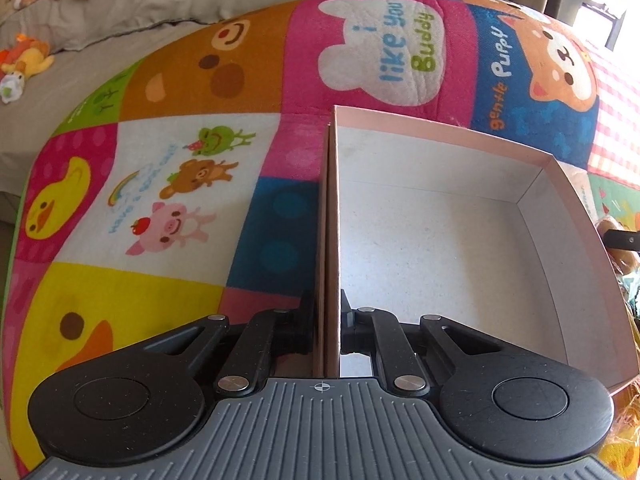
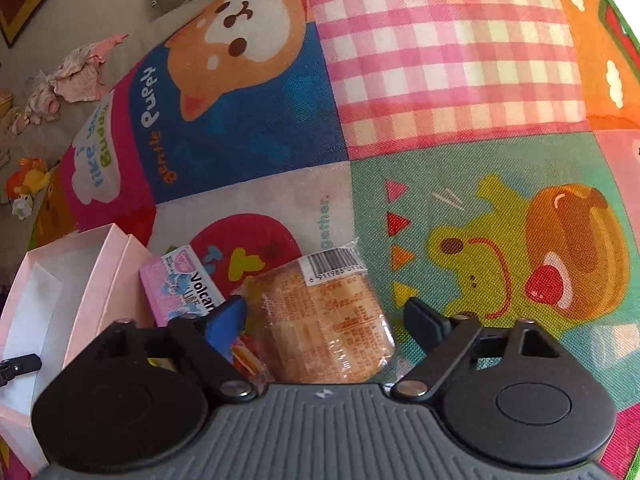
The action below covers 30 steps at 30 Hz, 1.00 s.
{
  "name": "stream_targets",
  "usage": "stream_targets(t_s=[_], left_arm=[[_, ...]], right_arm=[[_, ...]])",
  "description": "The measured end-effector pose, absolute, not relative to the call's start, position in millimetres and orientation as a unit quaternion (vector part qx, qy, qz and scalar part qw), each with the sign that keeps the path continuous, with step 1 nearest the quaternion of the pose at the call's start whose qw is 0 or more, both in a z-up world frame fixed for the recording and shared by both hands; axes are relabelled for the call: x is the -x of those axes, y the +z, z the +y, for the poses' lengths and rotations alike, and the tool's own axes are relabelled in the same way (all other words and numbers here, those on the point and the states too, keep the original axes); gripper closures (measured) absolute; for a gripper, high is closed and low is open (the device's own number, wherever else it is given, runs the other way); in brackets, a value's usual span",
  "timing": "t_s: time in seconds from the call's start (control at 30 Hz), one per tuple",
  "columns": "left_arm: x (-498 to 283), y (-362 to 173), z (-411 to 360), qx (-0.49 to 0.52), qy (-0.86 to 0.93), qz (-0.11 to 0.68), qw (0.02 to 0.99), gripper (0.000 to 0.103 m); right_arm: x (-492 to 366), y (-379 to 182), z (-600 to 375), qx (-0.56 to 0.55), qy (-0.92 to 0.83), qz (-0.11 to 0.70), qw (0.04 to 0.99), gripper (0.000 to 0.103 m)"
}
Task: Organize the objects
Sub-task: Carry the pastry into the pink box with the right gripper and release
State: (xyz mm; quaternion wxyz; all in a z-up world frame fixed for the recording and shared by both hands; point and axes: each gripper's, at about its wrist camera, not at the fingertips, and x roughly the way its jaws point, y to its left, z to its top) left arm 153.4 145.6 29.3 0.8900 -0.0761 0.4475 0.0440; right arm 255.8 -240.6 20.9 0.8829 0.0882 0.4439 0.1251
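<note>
Two tools — your left tool (image 1: 326,330) pinches the near wall of the pink box (image 1: 460,240) on the play mat (image 1: 180,184); your right tool (image 2: 324,320) straddles the wrapped bread (image 2: 324,320) beside it, half open, not gripping.

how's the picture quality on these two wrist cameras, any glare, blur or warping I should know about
Left wrist view: strong fisheye bowing of the play mat, daylight blown out at the top right, box sharp with one inner wall shaded. Right wrist view: same curved mat edges, glare on the wrapped bread packet, far clutter soft, no clear motion blur.
</note>
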Motion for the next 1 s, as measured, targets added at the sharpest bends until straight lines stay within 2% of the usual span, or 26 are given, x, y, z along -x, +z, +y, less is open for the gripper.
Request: stream_targets(t_s=[0.1,0.3,0.6,0.77,0.87,0.9,0.93,1.0], left_arm=[[-152.2,28.7,146.1,0.078,0.041,0.443,0.892,0.092],[-148.7,27.3,148.2,0.085,0.037,0.435,0.896,0.092],[-144.0,26.0,150.4,0.093,0.031,0.428,0.898,0.091],[-141.7,25.7,152.1,0.095,0.026,0.428,0.899,0.090],[-141.3,26.0,152.3,0.097,0.028,0.428,0.898,0.090],[-141.3,26.3,152.0,0.098,0.029,0.429,0.898,0.090],[-141.0,26.4,151.7,0.098,0.029,0.429,0.897,0.090],[-140.4,26.2,151.9,0.100,0.030,0.429,0.897,0.090]], right_arm=[[-234.3,38.3,-243.7,-0.073,0.119,0.427,0.893,0.041],[-155.2,88.6,-256.1,-0.057,0.111,0.393,0.911,0.041],[-63.9,91.5,-188.7,-0.033,0.231,0.465,0.854,0.041],[-74.4,123.0,-142.8,-0.061,0.293,0.423,0.855,0.041],[-108.7,148.4,-108.5,-0.093,0.302,0.362,0.877,0.041],[-123.5,153.9,-95.4,-0.104,0.309,0.347,0.879,0.037],[-137.5,156.7,-83.5,-0.114,0.314,0.346,0.877,0.028],[-156.3,158.0,-64.1,-0.120,0.311,0.350,0.875,0.025]])
